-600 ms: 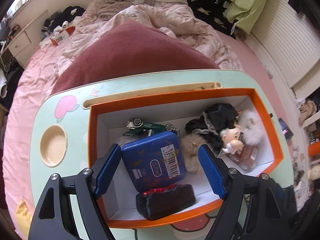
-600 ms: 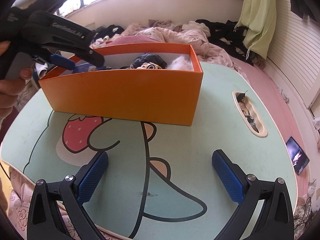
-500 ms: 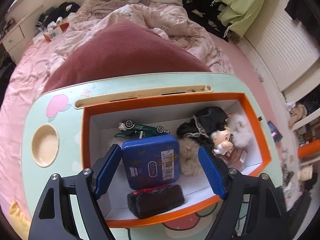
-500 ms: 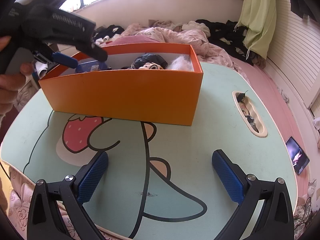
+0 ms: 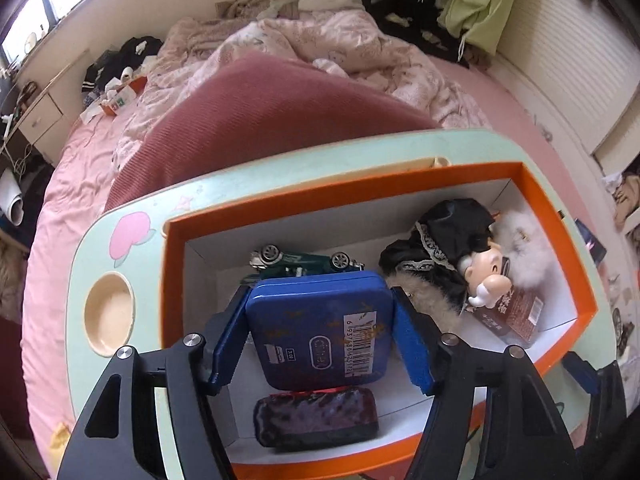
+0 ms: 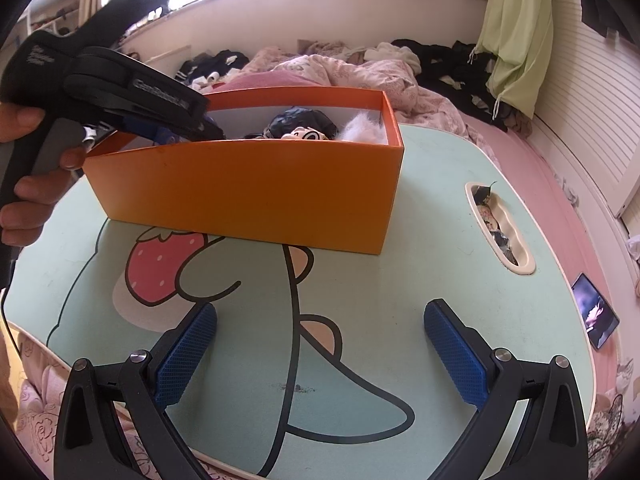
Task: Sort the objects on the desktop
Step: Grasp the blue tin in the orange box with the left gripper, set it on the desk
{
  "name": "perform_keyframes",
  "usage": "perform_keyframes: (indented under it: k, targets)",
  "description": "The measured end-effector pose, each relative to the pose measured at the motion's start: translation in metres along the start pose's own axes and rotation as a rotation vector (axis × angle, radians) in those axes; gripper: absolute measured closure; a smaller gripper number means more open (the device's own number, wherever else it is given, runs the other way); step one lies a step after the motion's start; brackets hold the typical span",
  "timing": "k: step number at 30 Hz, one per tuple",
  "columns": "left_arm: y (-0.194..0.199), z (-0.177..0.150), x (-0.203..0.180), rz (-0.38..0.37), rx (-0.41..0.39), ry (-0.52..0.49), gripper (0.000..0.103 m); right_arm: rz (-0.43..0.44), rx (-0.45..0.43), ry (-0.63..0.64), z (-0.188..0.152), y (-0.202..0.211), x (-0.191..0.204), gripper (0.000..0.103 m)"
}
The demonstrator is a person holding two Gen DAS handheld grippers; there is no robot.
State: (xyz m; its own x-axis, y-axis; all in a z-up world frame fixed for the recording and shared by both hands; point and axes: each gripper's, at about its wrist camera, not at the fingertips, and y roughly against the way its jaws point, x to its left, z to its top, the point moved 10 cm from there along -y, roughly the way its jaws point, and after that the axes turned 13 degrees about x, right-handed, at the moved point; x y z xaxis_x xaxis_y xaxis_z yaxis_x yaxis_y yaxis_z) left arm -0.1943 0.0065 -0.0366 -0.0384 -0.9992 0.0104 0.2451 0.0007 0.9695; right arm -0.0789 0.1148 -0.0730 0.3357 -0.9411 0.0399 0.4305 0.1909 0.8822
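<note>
An orange box [image 5: 558, 220] stands on the mint lap table [image 5: 80, 264]. My left gripper [image 5: 320, 340] is inside the box, its blue pads closed against both sides of a blue tin [image 5: 320, 332] with a barcode. In the box also lie a green toy car [image 5: 304, 260], a dark pouch [image 5: 316, 416], a doll in black [image 5: 452, 248] and a brown packet [image 5: 516, 312]. In the right wrist view the box [image 6: 248, 188] sits ahead, the left gripper [image 6: 132, 92] dips into it, and my right gripper [image 6: 320, 356] is open and empty above the table's cartoon print.
The table has a round cup recess [image 5: 108, 312] at left and a slot [image 6: 500, 228] with small items at right. A phone [image 6: 596, 312] lies past the table's right edge. A bed with a pink quilt [image 5: 320, 52] and a maroon pillow [image 5: 260, 112] lies beyond.
My left gripper has closed from wide open onto the blue tin. The right gripper has not moved.
</note>
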Motion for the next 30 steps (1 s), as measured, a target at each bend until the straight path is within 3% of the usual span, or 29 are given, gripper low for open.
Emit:
perform_keyframes:
  k: [5, 10, 13, 18, 24, 27, 30]
  targets:
    - [0.048, 0.002, 0.012, -0.094, -0.170, 0.025, 0.036, 0.000, 0.000, 0.000, 0.000, 0.000, 0.000, 0.000]
    - [0.108, -0.028, 0.015, -0.224, -0.315, 0.033, 0.036, 0.001, -0.001, 0.001, -0.001, 0.000, 0.000, 0.000]
    - [0.116, -0.057, 0.009, -0.285, -0.318, 0.006, 0.036, 0.001, -0.001, 0.001, -0.002, 0.000, 0.000, 0.000]
    - [0.088, -0.101, -0.011, -0.346, -0.230, -0.057, 0.036, 0.001, -0.001, 0.001, -0.003, 0.001, 0.000, 0.000]
    - [0.030, -0.109, -0.018, -0.350, -0.109, -0.018, 0.036, 0.001, -0.001, 0.001, -0.003, 0.001, 0.001, 0.000]
    - [0.019, -0.110, -0.015, -0.329, -0.117, 0.011, 0.035, 0.001, -0.001, 0.001, -0.003, 0.001, 0.001, 0.000]
    - [0.035, -0.112, -0.003, -0.293, -0.217, 0.044, 0.031, 0.001, 0.000, 0.001, -0.004, 0.001, 0.000, 0.000]
